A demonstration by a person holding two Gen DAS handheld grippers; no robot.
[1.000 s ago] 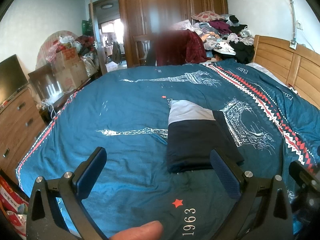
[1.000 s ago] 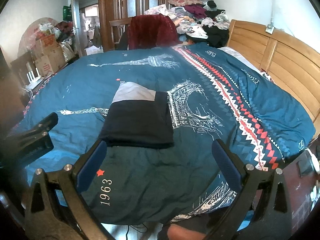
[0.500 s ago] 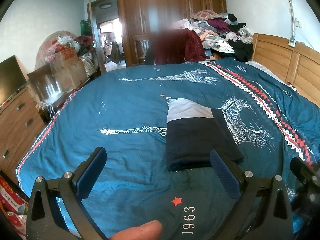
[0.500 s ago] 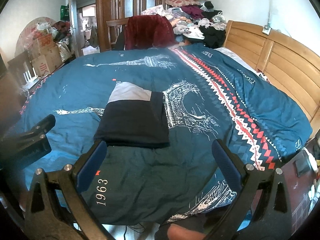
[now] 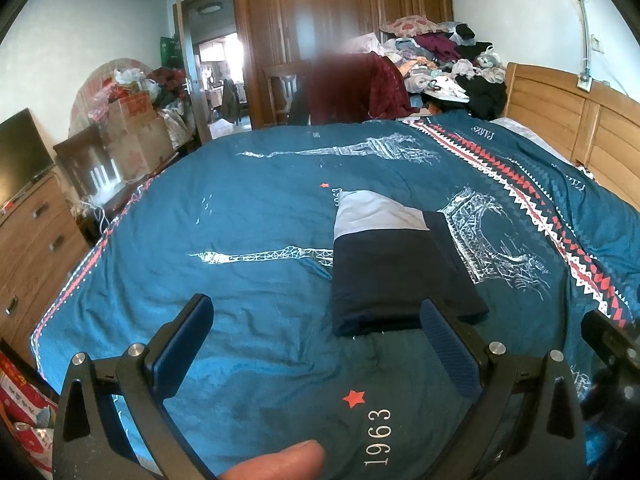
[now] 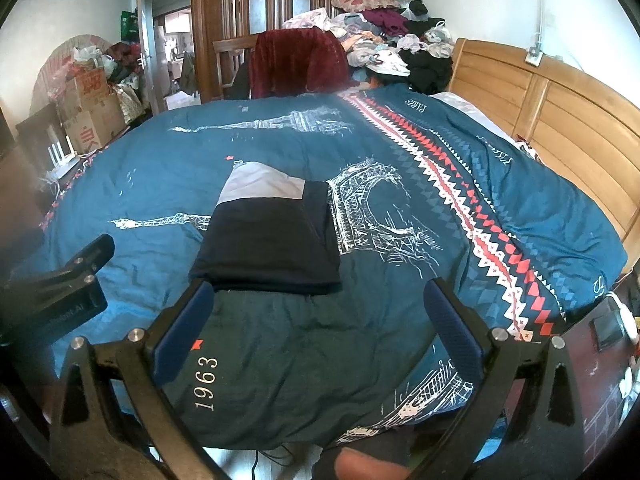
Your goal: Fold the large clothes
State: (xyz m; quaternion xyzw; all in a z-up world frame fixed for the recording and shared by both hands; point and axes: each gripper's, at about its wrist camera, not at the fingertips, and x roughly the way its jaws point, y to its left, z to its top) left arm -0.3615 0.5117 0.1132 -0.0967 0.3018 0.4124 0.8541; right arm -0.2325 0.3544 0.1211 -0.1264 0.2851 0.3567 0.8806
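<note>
Folded garment (image 5: 394, 268) flat on teal duvet (image 5: 256, 208); wooden headboard (image 6: 560, 120) right; both grippers (image 5: 316, 332) (image 6: 316, 312) spread wide, holding nothing.

brightness: daylight, fairly bright in the left wrist view, duller and cooler in the right wrist view.
source: the open doorway (image 5: 218, 80) glows white, blown out; the ceiling lamp (image 5: 208, 9) beyond it looks pale.
glare: a soft sheen runs down the wardrobe doors (image 5: 340, 20).
shadows: the near part of the blue bedspread (image 6: 280, 344) sits in deep shade in the right wrist view; a thin dark edge lies under the folded dark garment (image 5: 396, 276).
blur: a smeared patch covers the maroon cloth (image 5: 340, 84) on the chair in the left wrist view; the thumb (image 5: 276, 462) at the bottom is soft.
distortion: strong fisheye, black corners, the headboard (image 6: 560, 120) bows.
</note>
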